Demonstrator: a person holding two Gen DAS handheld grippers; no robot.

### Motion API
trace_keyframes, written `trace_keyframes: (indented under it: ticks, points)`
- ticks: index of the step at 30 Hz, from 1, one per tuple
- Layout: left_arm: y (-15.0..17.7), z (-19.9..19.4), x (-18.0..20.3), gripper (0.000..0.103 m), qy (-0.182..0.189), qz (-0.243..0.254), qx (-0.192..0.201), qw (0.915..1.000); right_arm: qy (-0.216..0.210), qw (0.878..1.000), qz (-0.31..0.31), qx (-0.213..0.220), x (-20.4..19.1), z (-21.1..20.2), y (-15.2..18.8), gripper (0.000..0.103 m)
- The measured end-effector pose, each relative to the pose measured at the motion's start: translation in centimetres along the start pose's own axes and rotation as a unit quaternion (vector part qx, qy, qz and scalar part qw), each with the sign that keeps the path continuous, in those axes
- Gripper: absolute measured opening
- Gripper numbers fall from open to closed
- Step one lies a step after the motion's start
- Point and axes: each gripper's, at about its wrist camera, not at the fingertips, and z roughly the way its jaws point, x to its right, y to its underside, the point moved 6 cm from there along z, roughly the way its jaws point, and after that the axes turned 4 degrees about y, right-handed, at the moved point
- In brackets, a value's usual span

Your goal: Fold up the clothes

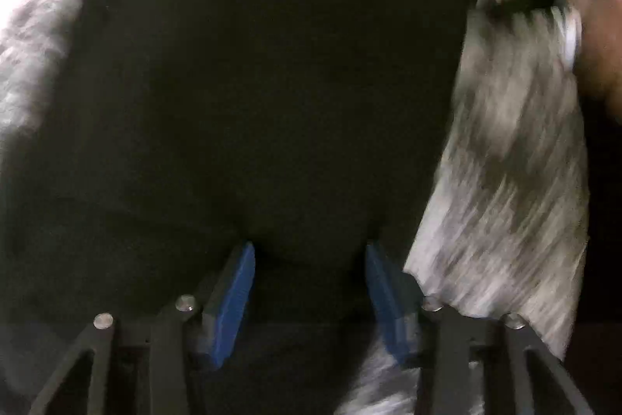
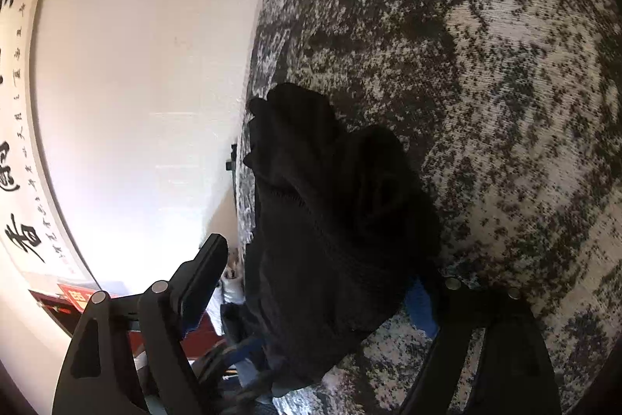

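Left gripper [image 1: 310, 251] released, pads spread over black garment [image 1: 252, 104]. Right gripper [image 2: 311, 282] wide, garment [image 2: 330, 220] between fingers, grasp unclear; speckled cover [image 2: 486, 65] behind.

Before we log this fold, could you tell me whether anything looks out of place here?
Yes: in the right wrist view the black garment lies bunched and rumpled on the mottled grey surface, hanging over its edge rather than flat. The left wrist view is too blurred to judge.

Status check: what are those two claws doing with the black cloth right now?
Left gripper open over black garment, view blurred. Right gripper open, garment bunched between fingers. Mottled grey fabric surface underneath.
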Motion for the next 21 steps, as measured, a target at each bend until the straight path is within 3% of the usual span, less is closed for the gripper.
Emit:
trace_keyframes:
  ticks: [1, 4, 5, 7, 9, 10, 11, 12, 14, 15, 17, 20, 21]
  points:
    - [-0.2, -0.3, -0.1, 0.050, 0.010, 0.013, -0.014, 0.9998, -0.005, 1.000, 0.003, -0.001, 0.2, -0.2, -0.5, 0.085]
    - [-2.1, -3.2, -0.6, 0.050, -0.056, 0.073, -0.034, 0.9952, -0.016, 1.000, 0.011, -0.004, 0.4, -0.5, -1.2, 0.085]
    - [-3.2, -4.2, -1.1, 0.050, -0.060, 0.080, -0.027, 0.9946, -0.016, 1.000, 0.013, -0.007, 0.3, -0.4, -1.2, 0.085]
    - [-4.2, -3.7, -2.7, 0.055, -0.050, 0.060, -0.019, 0.9967, -0.013, 1.000, 0.018, -0.009, 0.2, 0.0, -1.4, 0.086]
    - [-3.4, 1.0, -5.1, 0.065, -0.042, 0.023, -0.086, 0.9952, -0.003, 1.000, 0.016, -0.005, 0.1, 0.3, -1.6, 0.086]
    - [-3.3, 1.2, -5.4, 0.066, -0.025, 0.014, -0.068, 0.9972, 0.005, 1.000, 0.010, -0.003, -0.1, 0.5, -1.6, 0.086]
    - [-3.3, 0.0, -6.0, 0.065, 0.001, -0.027, -0.046, 0.9986, 0.014, 1.000, 0.003, -0.002, -0.1, 0.7, -1.6, 0.086]
    - [-3.0, -1.6, -6.4, 0.059, 0.001, -0.055, -0.022, 0.9983, 0.025, 1.000, -0.006, -0.001, -0.1, 1.0, -1.5, 0.083]
    - [-1.3, -5.4, -6.4, 0.058, -0.035, -0.079, 0.031, 0.9958, 0.046, 0.999, -0.023, 0.001, -0.1, 1.5, -1.4, 0.051]
    - [0.1, -7.4, -6.0, 0.058, -0.043, -0.100, 0.058, 0.9924, 0.061, 0.998, -0.027, -0.001, 0.3, 1.9, -1.4, 0.015]
    - [3.9, -11.8, -5.1, 0.058, -0.052, -0.149, 0.117, 0.9805, 0.071, 0.997, -0.020, -0.002, 0.9, 2.5, -1.7, 0.012]
    - [12.3, -17.6, -3.1, 0.060, -0.039, -0.227, 0.214, 0.9491, 0.100, 0.992, -0.077, 0.026, -1.3, 2.3, -2.0, 0.012]
    - [15.0, -18.6, -2.5, 0.062, -0.028, -0.247, 0.239, 0.9387, 0.109, 0.986, -0.123, 0.040, -3.3, 2.3, -1.3, 0.012]
